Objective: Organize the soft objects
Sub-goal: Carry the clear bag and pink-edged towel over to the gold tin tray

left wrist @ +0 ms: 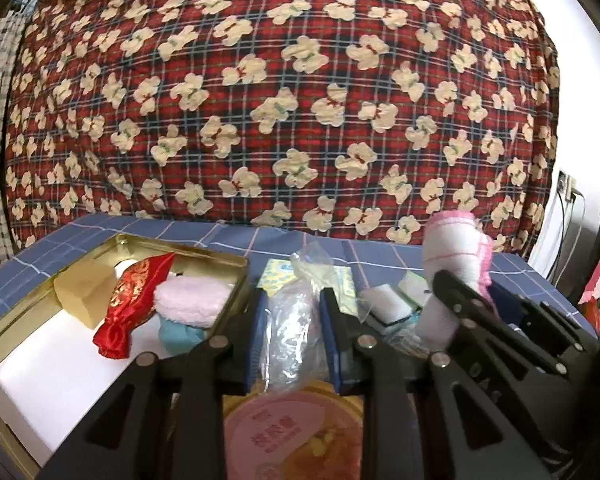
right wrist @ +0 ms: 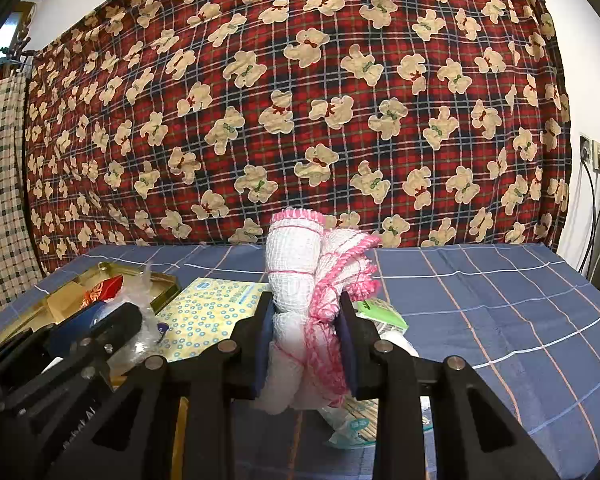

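The left gripper [left wrist: 294, 320] clamps a crumpled clear bag [left wrist: 290, 328] between its pads, above a pink-labelled lid [left wrist: 292, 436] at the table's [right wrist: 480, 300] near edge, while the right gripper [right wrist: 305, 322] squeezes a rolled white cloth [right wrist: 296, 264] with pink trim that stands upright between its fingers. Just beyond them a yellow dotted pack [right wrist: 208, 316] lies flat on the blue checked cover, with small white packets [left wrist: 384, 300] beside it. Toward the left edge an open gold tin [left wrist: 228, 258] holds a red pouch [left wrist: 134, 300], a yellow block [left wrist: 86, 292], a pink towel [left wrist: 192, 300] and a blue piece [left wrist: 178, 334], and a red bear-print blanket [left wrist: 300, 92] hangs behind the far edge.
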The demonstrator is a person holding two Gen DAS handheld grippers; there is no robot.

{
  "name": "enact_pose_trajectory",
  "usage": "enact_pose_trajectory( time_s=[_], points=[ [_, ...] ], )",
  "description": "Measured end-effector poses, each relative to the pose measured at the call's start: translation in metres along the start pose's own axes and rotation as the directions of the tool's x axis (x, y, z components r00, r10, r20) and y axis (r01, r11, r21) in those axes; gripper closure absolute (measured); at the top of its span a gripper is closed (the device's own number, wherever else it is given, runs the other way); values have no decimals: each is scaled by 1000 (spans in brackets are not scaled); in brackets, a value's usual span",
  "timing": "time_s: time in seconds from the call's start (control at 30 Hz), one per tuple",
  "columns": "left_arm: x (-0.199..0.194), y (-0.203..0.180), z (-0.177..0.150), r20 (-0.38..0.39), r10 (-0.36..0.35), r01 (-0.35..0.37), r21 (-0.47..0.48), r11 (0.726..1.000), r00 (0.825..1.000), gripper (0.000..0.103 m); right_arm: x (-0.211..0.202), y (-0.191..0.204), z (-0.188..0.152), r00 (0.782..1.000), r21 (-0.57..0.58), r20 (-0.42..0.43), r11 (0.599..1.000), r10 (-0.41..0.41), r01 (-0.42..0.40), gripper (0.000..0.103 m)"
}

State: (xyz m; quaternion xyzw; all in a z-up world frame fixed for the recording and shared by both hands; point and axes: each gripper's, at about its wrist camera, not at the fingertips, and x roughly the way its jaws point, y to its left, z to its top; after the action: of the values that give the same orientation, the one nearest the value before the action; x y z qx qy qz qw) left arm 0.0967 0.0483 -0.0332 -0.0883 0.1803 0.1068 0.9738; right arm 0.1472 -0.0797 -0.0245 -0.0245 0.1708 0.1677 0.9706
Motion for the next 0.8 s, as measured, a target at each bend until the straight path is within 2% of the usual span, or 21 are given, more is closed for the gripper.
enact_pose_trajectory(
  time_s=[0.53,0.8],
  points=[
    [-2,17,0,3,24,-24,-25,999,1000,78,1,0,0,1000,-4,-6,1000,-1,1,71],
    [-5,22,1,14,33,-32,-41,999,999,78,4,10,0,999,-5,-7,999,44,-44,71]
  ],
)
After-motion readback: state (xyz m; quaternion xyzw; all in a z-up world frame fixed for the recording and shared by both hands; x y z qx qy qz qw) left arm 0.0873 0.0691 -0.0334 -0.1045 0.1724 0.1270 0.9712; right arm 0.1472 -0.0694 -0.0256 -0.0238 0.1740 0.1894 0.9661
